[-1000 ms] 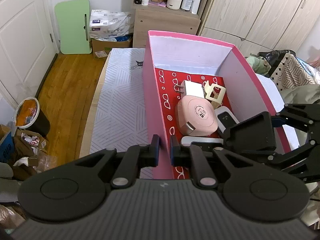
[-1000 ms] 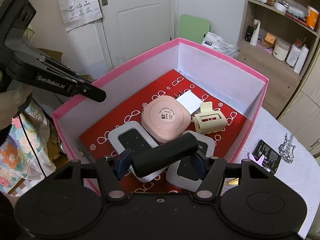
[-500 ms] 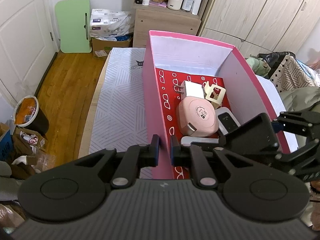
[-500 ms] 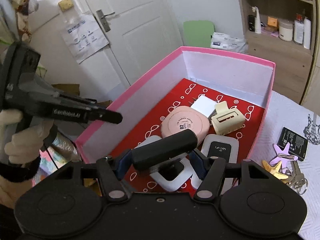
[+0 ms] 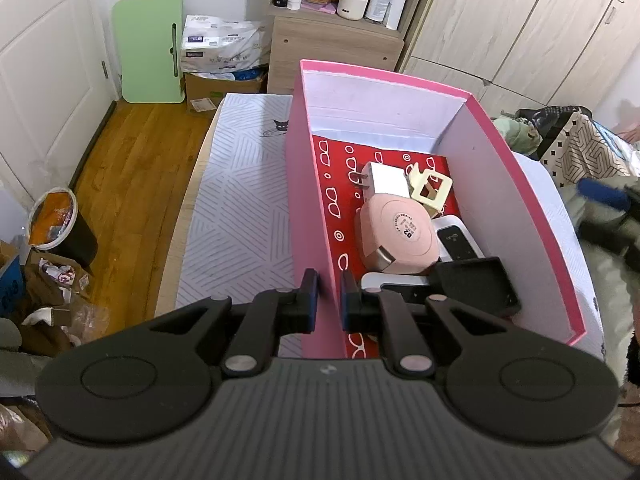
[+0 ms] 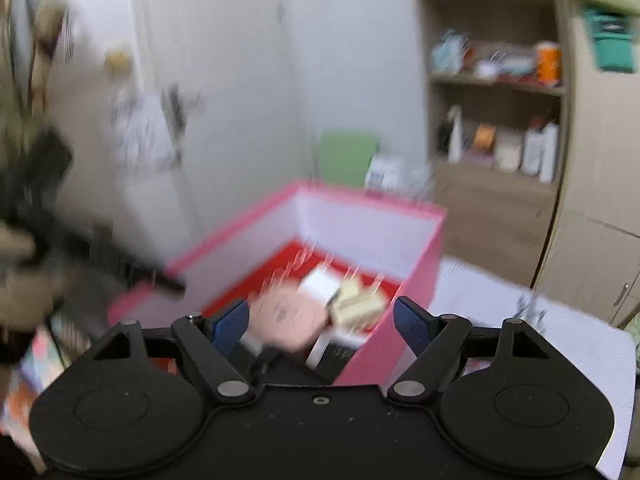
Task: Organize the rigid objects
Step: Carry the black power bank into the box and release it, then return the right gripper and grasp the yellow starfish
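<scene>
A pink box (image 5: 308,200) with a red patterned floor stands on the bed. My left gripper (image 5: 328,280) is shut on its near left wall, one finger inside and one outside. Inside lie a round pink case (image 5: 396,236), a white charger (image 5: 386,180), a cream hair claw (image 5: 430,190), a white Wi-Fi device (image 5: 456,236) and a black flat piece (image 5: 476,284) at the near end. My right gripper (image 6: 322,316) hovers back from the box (image 6: 424,264). Its jaws are opening, and nothing is between them. That view is blurred.
A white patterned sheet (image 5: 240,208) covers the bed left of the box. Wood floor and a bucket (image 5: 56,220) lie further left. A shelf cabinet (image 5: 332,40) and wardrobes stand behind. Clothes and a bag (image 5: 560,136) pile up at the right.
My right gripper has let go of the black piece, which now lies in the box. It has pulled up and back out of the box. The left gripper has kept still.
</scene>
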Action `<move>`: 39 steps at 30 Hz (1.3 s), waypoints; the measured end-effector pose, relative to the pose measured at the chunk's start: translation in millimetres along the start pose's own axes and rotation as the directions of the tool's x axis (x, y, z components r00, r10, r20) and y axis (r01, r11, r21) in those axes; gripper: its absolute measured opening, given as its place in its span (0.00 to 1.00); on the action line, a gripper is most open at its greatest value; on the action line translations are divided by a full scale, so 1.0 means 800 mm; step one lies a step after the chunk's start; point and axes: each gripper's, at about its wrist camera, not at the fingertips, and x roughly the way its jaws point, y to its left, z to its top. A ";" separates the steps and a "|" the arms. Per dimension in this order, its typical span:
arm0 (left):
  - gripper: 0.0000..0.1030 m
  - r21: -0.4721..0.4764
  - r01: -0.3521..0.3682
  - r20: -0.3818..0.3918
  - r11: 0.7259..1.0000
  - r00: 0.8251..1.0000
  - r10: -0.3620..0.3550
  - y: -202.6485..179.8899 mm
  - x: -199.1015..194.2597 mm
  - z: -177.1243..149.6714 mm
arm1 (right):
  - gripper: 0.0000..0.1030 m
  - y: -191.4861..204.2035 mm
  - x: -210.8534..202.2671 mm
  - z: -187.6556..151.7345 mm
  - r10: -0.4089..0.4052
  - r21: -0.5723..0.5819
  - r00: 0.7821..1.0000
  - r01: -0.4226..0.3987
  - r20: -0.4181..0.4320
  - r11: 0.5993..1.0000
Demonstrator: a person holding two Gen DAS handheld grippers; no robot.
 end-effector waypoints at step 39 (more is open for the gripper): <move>0.10 0.000 -0.031 -0.003 1.000 1.000 0.031 -0.005 0.004 0.001 | 0.36 -0.047 0.097 -0.071 -0.243 -0.211 0.921 0.183 -0.306 0.960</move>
